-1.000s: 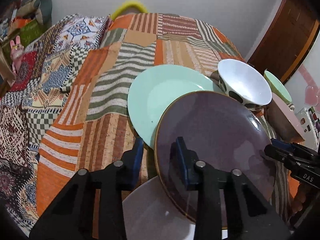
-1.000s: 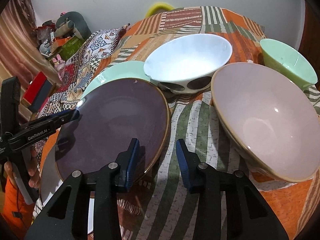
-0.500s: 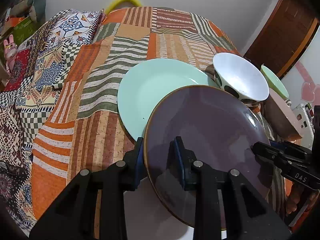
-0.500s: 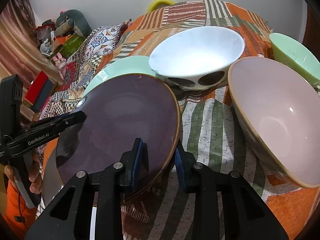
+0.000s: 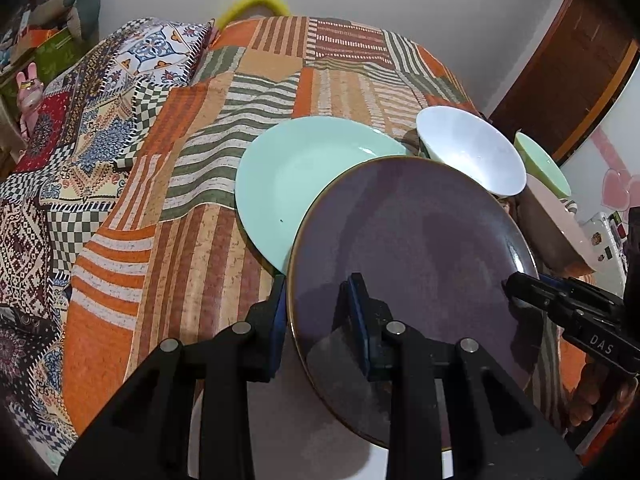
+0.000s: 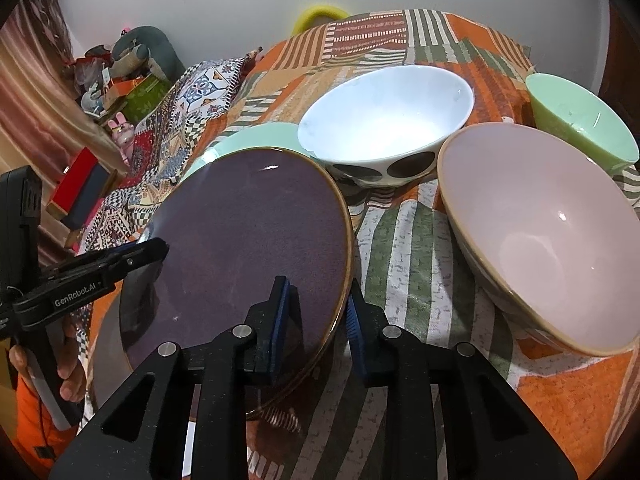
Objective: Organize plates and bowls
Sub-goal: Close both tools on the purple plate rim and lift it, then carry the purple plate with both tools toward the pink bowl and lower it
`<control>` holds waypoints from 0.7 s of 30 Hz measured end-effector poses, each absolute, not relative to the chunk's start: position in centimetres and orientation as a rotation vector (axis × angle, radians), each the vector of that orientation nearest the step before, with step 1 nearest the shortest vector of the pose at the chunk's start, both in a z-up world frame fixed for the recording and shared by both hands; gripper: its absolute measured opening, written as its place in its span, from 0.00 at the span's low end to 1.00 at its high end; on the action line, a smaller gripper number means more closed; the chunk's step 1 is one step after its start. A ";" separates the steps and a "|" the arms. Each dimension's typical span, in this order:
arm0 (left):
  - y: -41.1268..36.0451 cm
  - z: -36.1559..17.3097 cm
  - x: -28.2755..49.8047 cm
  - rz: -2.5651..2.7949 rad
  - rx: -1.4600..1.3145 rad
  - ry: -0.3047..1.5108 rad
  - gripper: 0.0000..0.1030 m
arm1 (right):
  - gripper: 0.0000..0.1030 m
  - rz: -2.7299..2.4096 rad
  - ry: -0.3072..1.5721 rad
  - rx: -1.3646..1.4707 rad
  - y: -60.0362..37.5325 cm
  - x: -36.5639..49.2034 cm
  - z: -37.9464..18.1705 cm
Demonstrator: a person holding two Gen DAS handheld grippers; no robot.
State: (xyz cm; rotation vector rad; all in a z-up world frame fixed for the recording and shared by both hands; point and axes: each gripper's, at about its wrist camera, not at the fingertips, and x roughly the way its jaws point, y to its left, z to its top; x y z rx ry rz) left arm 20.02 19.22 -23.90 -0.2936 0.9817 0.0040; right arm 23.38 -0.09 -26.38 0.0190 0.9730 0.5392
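Both grippers on the purple plate point(image 5: 408, 248), opposite rims. Left gripper point(image 5: 318, 320): fingers nearly closed, one under the rim, one on the top face, rim pinched between. Right gripper point(image 6: 316, 316): fingers have just been closing, now clamped on the rim on its side, one pad on top, one outside/below the edge. In the right wrist view the left gripper's finger tip sits on the far rim; in the left view the right gripper's tip does the same.

Plate rides tilted, off the bedspread point(image 5: 180, 240). Directly under the fingers, a white plate point(image 5: 320, 440) lies nearest; purple one hangs over it.

Just past the left fingers, partly under the purple plate's far edge: mint plate point(image 5: 304, 176), flat on the bedspread. Right of the right fingers, close: pink bowl point(image 6: 540, 232), tipped toward camera. Beyond both: white bowl point(image 6: 384, 120) with dark spots outside. Farthest right: mint bowl point(image 6: 580, 120).

Handling, my read: glazed ceramic, stiff, moderately heavy, slick, chips on knocks. Rim pinch gives a small contact patch, so two opposite grips is right; keep them level with each other or the plate can pivot or slip. Grip deep enough that pads seat past the raised lip. Bed is soft, so anything set on it can rock. Watch clearance to the white bowl when moving away from the fingers.
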 end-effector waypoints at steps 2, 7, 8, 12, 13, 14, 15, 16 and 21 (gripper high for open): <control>19.0 -23.4 19.5 0.008 -0.287 0.968 0.28 | 0.24 0.541 0.965 0.019 -0.2 23.1 -26.1; 18.8 -21.7 18.2 0.009 -0.295 0.934 0.28 | 0.24 0.547 0.942 0.023 -0.5 22.4 -25.1; 18.6 -21.3 17.9 0.010 -0.292 0.926 0.28 | 0.24 0.550 0.935 0.027 -0.6 22.2 -24.8; 18.0 -19.8 16.9 0.015 -0.276 0.896 0.28 | 0.24 0.553 0.907 0.038 -1.1 21.4 -23.8; 17.8 -19.4 16.6 0.015 -0.271 0.889 0.28 | 0.24 0.553 0.901 0.040 -1.2 21.2 -23.5; 17.5 -18.9 16.3 0.017 -0.265 0.879 0.28 | 0.24 0.554 0.896 0.042 -1.4 21.0 -23.3; 17.3 -18.6 16.0 0.018 -0.261 0.873 0.28 | 0.24 0.554 0.890 0.046 -1.5 20.8 -23.0; 17.0 -18.2 15.7 0.019 -0.257 0.864 0.28 | 0.24 0.555 0.883 0.049 -1.8 20.6 -22.8; 15.6 -16.4 14.4 0.016 -0.236 0.835 0.28 | 0.24 0.554 0.852 0.065 -2.9 19.4 -21.8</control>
